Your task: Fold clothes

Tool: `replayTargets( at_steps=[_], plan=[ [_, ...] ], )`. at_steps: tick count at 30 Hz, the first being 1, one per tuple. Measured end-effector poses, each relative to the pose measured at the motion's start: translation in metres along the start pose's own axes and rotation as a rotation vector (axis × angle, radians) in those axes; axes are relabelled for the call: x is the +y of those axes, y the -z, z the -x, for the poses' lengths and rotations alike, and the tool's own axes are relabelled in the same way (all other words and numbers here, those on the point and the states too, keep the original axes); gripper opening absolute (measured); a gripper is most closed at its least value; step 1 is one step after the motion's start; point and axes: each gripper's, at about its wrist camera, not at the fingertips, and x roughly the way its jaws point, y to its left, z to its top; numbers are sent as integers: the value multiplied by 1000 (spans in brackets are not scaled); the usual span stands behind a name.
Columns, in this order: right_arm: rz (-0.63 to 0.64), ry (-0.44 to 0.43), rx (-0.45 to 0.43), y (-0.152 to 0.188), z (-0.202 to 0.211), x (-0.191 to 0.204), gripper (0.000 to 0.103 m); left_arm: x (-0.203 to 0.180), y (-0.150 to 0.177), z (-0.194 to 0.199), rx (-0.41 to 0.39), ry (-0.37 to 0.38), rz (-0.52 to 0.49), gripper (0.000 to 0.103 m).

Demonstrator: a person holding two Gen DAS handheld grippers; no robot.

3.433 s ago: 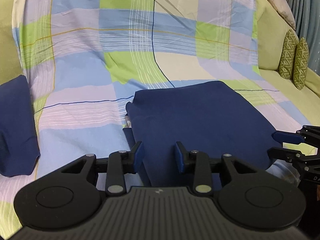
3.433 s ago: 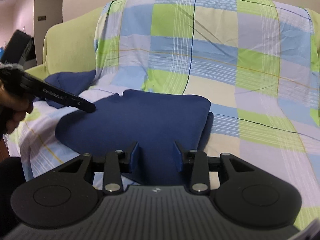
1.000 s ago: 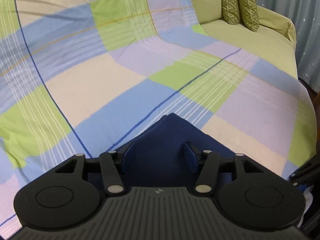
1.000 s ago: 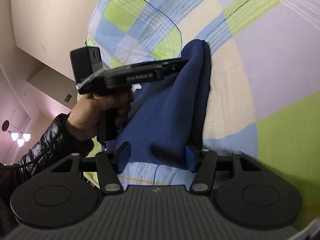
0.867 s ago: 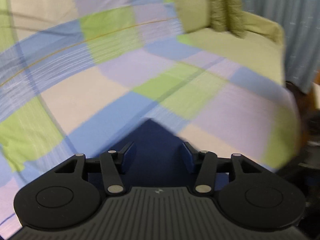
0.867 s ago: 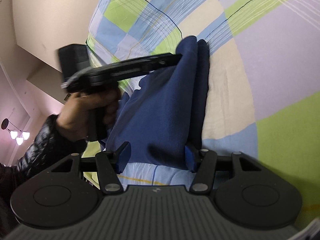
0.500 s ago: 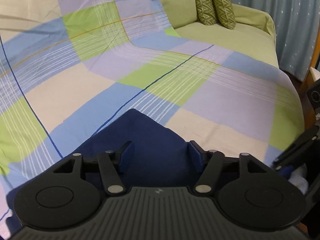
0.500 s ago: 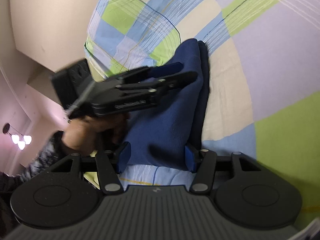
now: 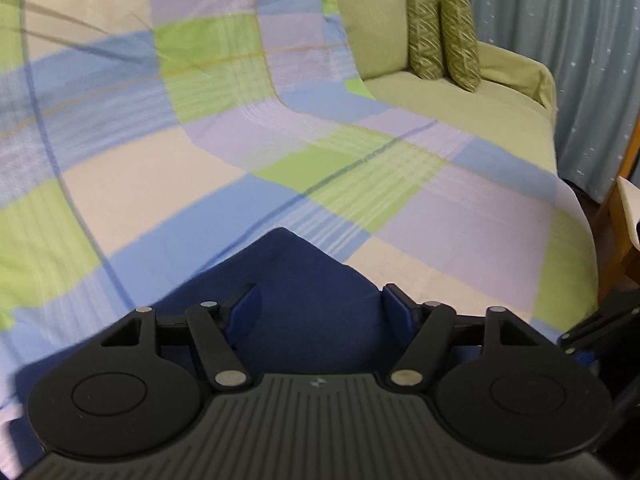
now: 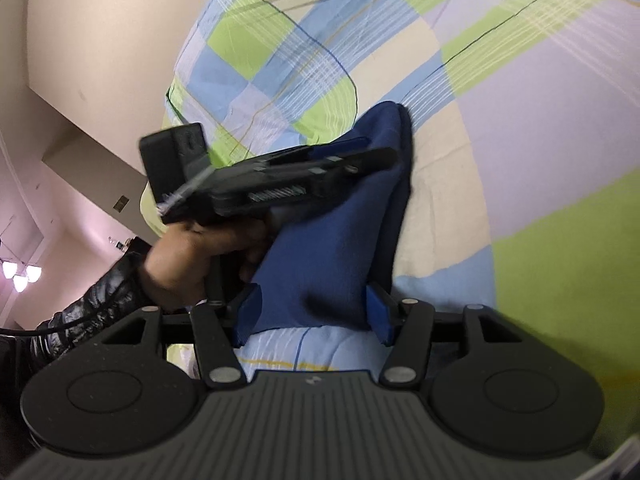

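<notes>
A folded navy blue garment (image 9: pixel 296 280) lies on the plaid sheet (image 9: pixel 224 128) over the sofa. My left gripper (image 9: pixel 318 306) is open wide and hovers over the garment's far corner, with cloth showing between its blue pads. In the right wrist view the garment (image 10: pixel 332 240) looks thick and layered. My right gripper (image 10: pixel 314 310) is open, with the garment's near edge between its fingers. The left gripper (image 10: pixel 370 152), held in a hand, lies across the top of the garment in that view.
Two green patterned cushions (image 9: pixel 442 36) stand on the green sofa seat at the far right. A pale blue curtain (image 9: pixel 568 32) hangs behind them. A wooden furniture edge (image 9: pixel 624 216) is at the right. A cream wall and ceiling lamps (image 10: pixel 20 276) show to the left.
My left gripper's jaws have opened wider and it has shifted over the garment's corner. The right gripper has held its place at the garment's edge, still open.
</notes>
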Motion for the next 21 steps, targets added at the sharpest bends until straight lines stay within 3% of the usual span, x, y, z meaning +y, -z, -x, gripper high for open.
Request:
replayTargets(
  at_steps=[3, 9, 14, 18, 21],
  plan=[
    [23, 5, 19, 5, 2, 3, 54, 1, 11, 15, 39, -131, -13, 63],
    [68, -3, 22, 6, -1, 8, 63, 34, 34, 15, 23, -108, 135, 66],
    [80, -27, -10, 9, 11, 8, 65, 22, 32, 47, -16, -169, 112, 62],
    [125, -18, -69, 13, 23, 13, 65, 8, 53, 82, -14, -240, 87, 62],
    [175, 22, -108, 15, 26, 22, 63, 5, 90, 109, 33, -328, 80, 62]
  ],
)
